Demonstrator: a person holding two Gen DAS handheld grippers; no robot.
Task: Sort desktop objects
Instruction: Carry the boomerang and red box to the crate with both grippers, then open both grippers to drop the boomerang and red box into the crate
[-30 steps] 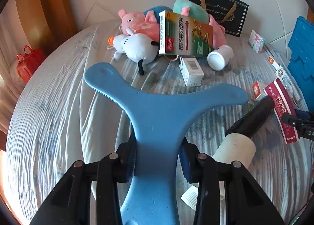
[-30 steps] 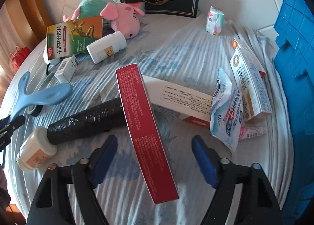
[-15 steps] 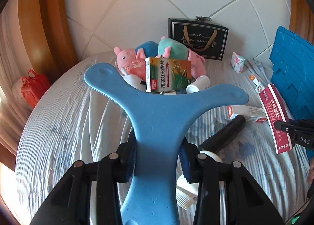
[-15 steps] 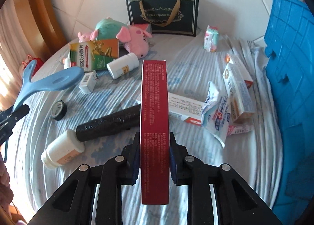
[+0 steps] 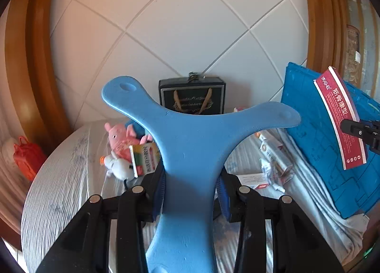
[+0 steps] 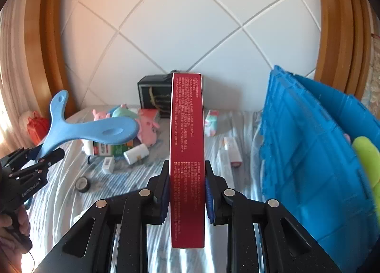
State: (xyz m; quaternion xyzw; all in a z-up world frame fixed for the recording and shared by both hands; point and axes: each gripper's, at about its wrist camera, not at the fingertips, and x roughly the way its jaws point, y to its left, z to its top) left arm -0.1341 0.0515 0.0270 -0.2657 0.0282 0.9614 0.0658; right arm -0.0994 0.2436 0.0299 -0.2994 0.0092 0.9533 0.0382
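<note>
Left wrist view: left hand-held gripper (image 5: pixel 191 192) clamped on blue three-armed plastic tool (image 5: pixel 190 144), lower end cut off.
Right wrist view: right hand-held gripper (image 6: pixel 187 192) clamped on long red cardboard box (image 6: pixel 187 154), hiding black gift bag (image 6: pixel 152 93) partly.

Both wrist views face the tiled wall, sharing the black gift bag (image 5: pixel 192 95) and blue crate (image 6: pixel 308 154).

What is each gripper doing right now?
Left gripper: shut on the blue Y-shaped tool, lifted off the bed.
Right gripper: shut on the red box, also lifted.
</note>
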